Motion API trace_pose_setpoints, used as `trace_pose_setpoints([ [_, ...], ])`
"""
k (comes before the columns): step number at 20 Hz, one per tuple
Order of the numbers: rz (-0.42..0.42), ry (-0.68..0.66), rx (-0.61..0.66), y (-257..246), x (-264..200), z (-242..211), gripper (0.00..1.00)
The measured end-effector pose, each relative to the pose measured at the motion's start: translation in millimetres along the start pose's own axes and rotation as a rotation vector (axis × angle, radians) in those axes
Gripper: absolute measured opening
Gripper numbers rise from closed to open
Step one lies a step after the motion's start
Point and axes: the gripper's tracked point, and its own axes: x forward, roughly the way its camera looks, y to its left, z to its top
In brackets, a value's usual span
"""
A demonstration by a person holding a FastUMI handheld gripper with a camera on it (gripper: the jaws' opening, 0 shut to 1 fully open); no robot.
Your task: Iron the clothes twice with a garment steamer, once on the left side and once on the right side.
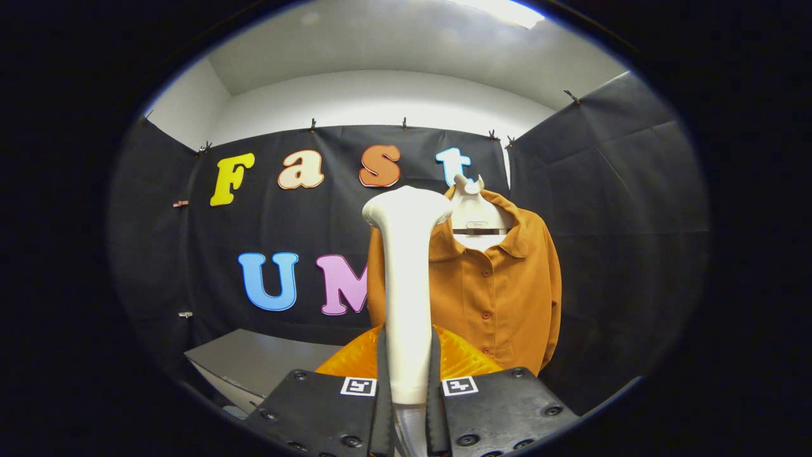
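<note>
My gripper [408, 374] is shut on the white garment steamer [406, 279], whose handle stands upright between the two fingers with its head at the top. Beyond the steamer hangs an orange button-up shirt [501, 292] on a white hanger [474, 212] against the black cloth wall. The steamer's head sits in front of the shirt's left shoulder, and I cannot tell whether it touches the fabric. The shirt's left side is partly hidden behind the steamer.
An orange translucent rounded object [463, 358] lies just beyond the fingers, below the shirt. A grey table top [266, 358] extends to the left of it. Black cloth walls close the booth behind and on the right.
</note>
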Motion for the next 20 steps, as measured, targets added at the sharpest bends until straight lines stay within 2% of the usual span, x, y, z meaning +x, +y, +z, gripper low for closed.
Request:
trace_pose_setpoints([
  [4,-0.011,0.03,0.002,-26.2,23.3,-29.0,0.23],
  [11,0.005,0.112,0.001,-42.2,62.3,-81.9,0.23],
  [20,0.01,0.203,0.013,-50.2,71.1,-143.9,0.23],
])
